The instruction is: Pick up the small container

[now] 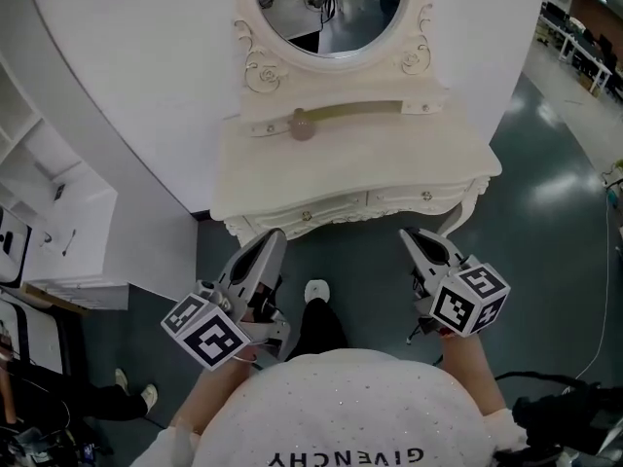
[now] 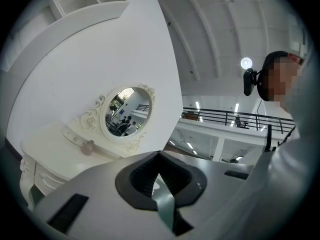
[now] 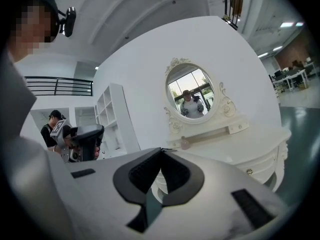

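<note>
on vanity [image 1: 389, 163] small container [image 1: 303, 125], both grippers [image 1: 275, 233] [image 1: 407, 233] closed

Apparently open tabletop [image 1: 355, 163] before small container [image 1: 303, 125]

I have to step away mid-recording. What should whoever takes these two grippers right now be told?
Left gripper: jaws together, nothing between them, held low in front of the vanity table, short of its front edge.
Right gripper: the same, jaws together and empty, beside the left one.
Small container: pinkish, stands on the ledge under the oval mirror, toward its left end, with no gripper near it.
Done: nothing yet; the container is not picked up.
Left: open one gripper, reach over the tabletop to the ledge, close on the container and lift it.
</note>
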A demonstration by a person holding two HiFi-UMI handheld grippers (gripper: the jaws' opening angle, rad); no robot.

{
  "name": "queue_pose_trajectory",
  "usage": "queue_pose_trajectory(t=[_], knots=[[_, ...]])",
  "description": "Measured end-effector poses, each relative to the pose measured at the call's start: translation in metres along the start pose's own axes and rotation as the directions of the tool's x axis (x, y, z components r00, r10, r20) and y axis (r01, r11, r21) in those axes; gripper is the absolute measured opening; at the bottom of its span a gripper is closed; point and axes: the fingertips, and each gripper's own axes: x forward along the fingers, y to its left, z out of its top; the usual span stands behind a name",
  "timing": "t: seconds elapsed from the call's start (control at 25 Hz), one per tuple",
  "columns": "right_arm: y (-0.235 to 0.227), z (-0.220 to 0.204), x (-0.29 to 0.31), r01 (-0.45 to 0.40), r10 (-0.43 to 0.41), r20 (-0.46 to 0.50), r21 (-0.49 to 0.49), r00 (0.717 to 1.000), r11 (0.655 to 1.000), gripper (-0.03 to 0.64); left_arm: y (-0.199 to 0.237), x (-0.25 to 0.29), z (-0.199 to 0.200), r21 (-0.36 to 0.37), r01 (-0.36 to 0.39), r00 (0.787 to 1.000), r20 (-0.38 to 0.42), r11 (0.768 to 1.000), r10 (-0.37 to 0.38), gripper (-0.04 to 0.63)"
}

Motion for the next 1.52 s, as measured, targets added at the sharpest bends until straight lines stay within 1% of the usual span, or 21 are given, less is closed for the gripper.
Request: queue_pose_trajectory(t=[0.2,0.36,0.56,0.76,0.92,1.08,1.2,1.36,1.52], knots=[[-0.008,0.0,0.018,0.006,-0.007,-0.032,-0.015,0.999,1.0,0.0,0.024,0.013,-0.001,-0.046,-0.023,0.999,-0.023,0.999,0.022,0.002],[-0.025,0.0,0.039,0.017,-0.016,-0.04,0.011,0.999,1.0,0.0,0.042,0.033,0.005,-0.042,-0.018,0.999,-0.03,0.999,0.017,0.002],[-0.045,0.016,0.078,0.023,-0.022,-0.051,0.02,0.998,1.0,0.0,0.074,0.066,0.023,-0.052,-0.026,0.999,-0.027,0.998,0.024,0.002],[-0.069,0.024,0.125,0.046,-0.042,-0.061,0.055,0.997,0.997,0.0,0.115,0.104,0.038,-0.069,-0.021,0.999,-0.048,0.997,0.018,0.002],[-0.084,0.037,0.17,0.054,-0.05,-0.068,0.064,0.996,0.996,0.0,0.15,0.134,0.061,-0.068,-0.011,0.999,-0.051,0.998,0.008,0.002],[-0.095,0.052,0.215,0.065,-0.059,-0.071,0.083,0.996,0.994,0.0,0.186,0.163,0.08,-0.085,-0.005,0.998,-0.066,0.996,-0.001,0.002],[-0.101,0.059,0.246,0.063,-0.056,-0.083,0.076,0.995,0.995,0.0,0.213,0.182,0.093,-0.09,0.0,0.998,-0.068,0.996,-0.006,0.002],[-0.108,0.065,0.281,0.08,-0.072,-0.091,0.081,0.993,0.994,0.0,0.246,0.198,0.109,-0.104,0.008,0.998,-0.065,0.995,-0.015,0.002],[-0.109,0.072,0.308,0.087,-0.082,-0.107,0.042,0.991,0.995,0.0,0.275,0.21,0.12,-0.123,0.016,0.997,-0.068,0.992,-0.025,0.002]])
